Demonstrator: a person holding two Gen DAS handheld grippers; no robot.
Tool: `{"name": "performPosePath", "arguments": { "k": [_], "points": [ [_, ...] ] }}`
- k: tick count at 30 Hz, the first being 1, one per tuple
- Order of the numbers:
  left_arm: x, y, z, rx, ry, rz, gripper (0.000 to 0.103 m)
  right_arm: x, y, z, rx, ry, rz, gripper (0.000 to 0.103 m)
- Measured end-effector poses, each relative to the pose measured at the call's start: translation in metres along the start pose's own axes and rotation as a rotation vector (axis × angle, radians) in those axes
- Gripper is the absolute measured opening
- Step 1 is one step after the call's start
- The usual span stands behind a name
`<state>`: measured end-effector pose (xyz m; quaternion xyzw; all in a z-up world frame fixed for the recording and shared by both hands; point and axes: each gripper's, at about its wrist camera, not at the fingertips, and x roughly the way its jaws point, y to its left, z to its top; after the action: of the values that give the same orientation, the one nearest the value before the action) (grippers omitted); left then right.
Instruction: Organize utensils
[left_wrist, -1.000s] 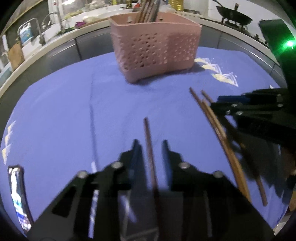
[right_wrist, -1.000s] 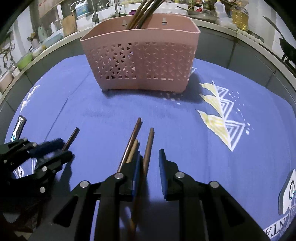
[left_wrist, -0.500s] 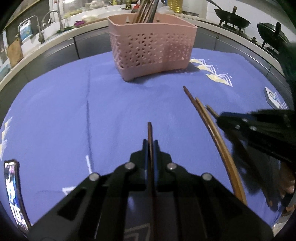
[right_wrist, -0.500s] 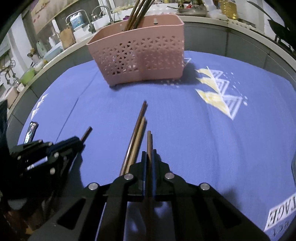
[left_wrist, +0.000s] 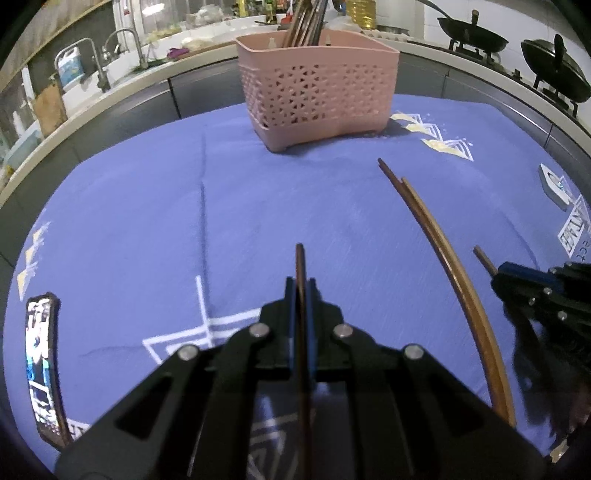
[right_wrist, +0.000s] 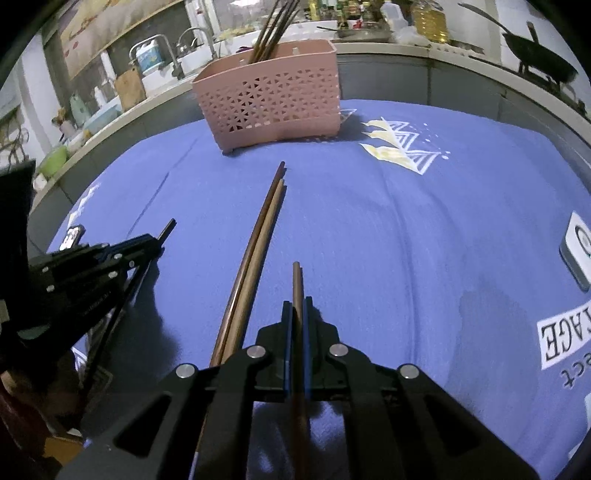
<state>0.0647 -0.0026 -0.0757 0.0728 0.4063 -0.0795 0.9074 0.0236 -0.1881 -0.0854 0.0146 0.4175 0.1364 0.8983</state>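
My left gripper (left_wrist: 301, 286) is shut on a dark brown chopstick (left_wrist: 300, 260) whose tip sticks out ahead of the jaws. My right gripper (right_wrist: 296, 308) is shut on another brown chopstick (right_wrist: 296, 278) the same way. Between the two grippers a pair of chopsticks (left_wrist: 439, 240) (right_wrist: 258, 236) lies side by side on the blue cloth (left_wrist: 147, 221), pointing at the pink perforated basket (left_wrist: 317, 85) (right_wrist: 271, 96). Several chopsticks stand upright in that basket. The right gripper (left_wrist: 517, 278) shows at the right edge of the left wrist view, the left gripper (right_wrist: 147, 243) at the left of the right wrist view.
A phone (left_wrist: 40, 369) lies on the cloth at the near left. A small white device (right_wrist: 578, 251) sits near the cloth's right edge. Behind the table runs a counter with a sink tap (left_wrist: 96, 62) and woks (left_wrist: 469, 33) on a stove.
One second ago both grippers stood open around their chopsticks; both have closed on them. The right gripper has drawn back and rightward with its chopstick; the basket looks farther off.
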Motion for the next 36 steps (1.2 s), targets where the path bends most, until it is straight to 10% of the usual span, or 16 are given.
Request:
{"name": "performPosePath", "arguments": {
  "k": [36],
  "points": [
    [-0.015,0.016,-0.018,-0.04,0.02,0.063,0.032,-0.019,0.004,-0.027,0.004,0.006,0.011,0.019]
  ]
}}
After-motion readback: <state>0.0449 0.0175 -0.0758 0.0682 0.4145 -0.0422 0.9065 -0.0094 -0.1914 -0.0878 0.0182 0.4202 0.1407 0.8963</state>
